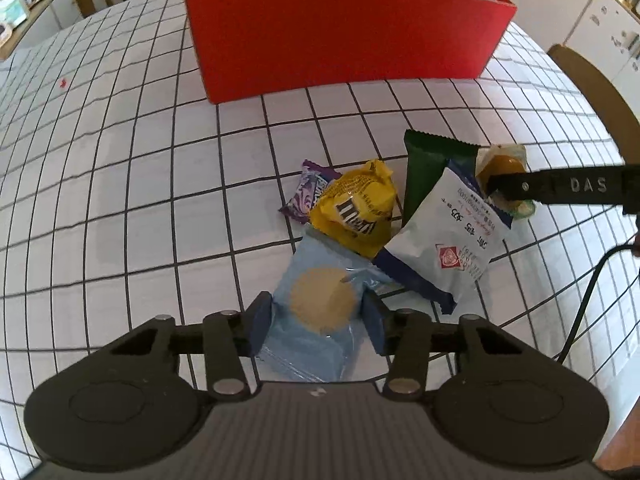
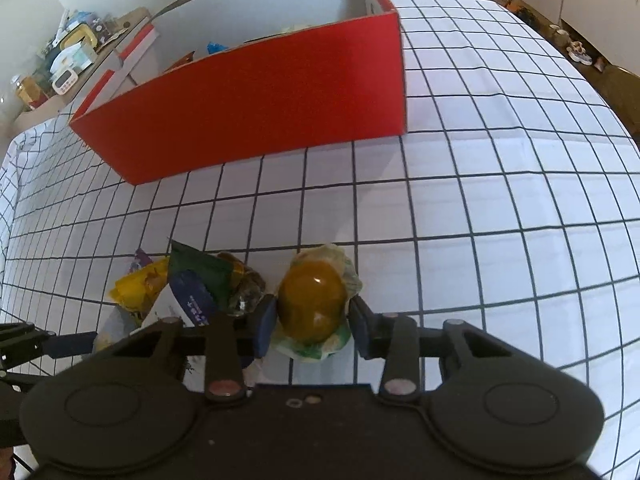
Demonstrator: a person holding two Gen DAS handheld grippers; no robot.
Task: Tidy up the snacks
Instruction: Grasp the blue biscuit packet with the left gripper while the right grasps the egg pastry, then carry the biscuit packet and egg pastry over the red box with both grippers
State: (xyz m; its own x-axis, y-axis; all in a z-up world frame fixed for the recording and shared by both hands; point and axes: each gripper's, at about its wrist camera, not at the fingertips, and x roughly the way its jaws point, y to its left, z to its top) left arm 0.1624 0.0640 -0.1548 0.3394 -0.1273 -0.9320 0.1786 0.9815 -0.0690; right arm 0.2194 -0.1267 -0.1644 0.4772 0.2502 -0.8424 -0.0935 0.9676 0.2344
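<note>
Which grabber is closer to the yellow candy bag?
Left. The left gripper clamps a light blue packet touching the yellow candy bag; the right gripper grips a jelly cup farther away.

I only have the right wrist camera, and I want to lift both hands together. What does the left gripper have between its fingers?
Observer: The left gripper is closed on a light blue cookie packet, with a pad pressing each side.
Operator: Is anything lying on that packet?
Observer: Yes. The yellow candy bag overlaps its far end, so lifting will likely drag the bag along.
</note>
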